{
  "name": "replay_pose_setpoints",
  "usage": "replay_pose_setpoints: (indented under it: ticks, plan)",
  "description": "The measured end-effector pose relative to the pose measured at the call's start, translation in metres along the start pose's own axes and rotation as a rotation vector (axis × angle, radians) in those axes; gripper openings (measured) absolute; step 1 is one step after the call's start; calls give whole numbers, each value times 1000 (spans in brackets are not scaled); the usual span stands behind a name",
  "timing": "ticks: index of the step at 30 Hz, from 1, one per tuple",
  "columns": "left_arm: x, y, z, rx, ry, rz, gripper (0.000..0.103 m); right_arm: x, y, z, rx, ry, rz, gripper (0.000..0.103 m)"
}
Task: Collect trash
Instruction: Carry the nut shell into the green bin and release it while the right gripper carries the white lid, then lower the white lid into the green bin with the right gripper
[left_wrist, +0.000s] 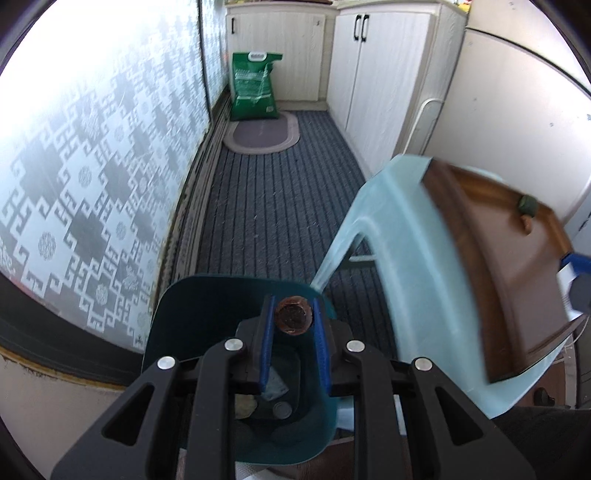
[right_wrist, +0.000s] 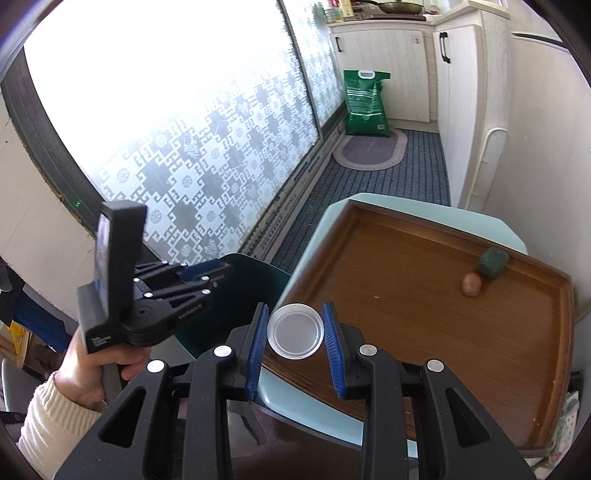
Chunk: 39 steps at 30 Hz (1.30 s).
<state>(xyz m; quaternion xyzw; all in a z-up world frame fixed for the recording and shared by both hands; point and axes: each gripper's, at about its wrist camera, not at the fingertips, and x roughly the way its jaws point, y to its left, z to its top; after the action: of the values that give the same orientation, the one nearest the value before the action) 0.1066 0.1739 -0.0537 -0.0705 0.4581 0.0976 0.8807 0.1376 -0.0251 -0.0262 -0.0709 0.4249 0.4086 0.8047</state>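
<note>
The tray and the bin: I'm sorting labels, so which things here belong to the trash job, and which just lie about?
Job:
bin
brown cap in left hand-held gripper
clear lid in right hand-held gripper
green lump and brown bit on tray

Lying about:
green sack
mat

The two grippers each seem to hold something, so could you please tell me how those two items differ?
The left gripper holds a small brown, rusty-looking cap; the right gripper holds a wider, translucent white lid. The brown cap hangs over the open teal bin; the white lid hangs over the near edge of the wooden tray. Both are round and pinched edge-on between blue-padded fingers.
</note>
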Motion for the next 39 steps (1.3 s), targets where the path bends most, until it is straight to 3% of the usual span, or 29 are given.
replay_pose_setpoints:
  ticks: [16,19,20,26,39]
  plan:
    - [50,59,-52,-61,203,30,22,46,66,12,-91,67,70,30]
    - [56,64,-60,-61,236,17,27,60,74,13,-97,87,73,30]
    - [56,65,-62,-53,234,23,32,66,76,13,-97,97,73,30]
    - [43,70,-67,-31,192,30,32,96,85,12,-102,140,62,30]
    - [-32,92,-51,-67,-17,10,28,156,102,3,-129,229,10,30]
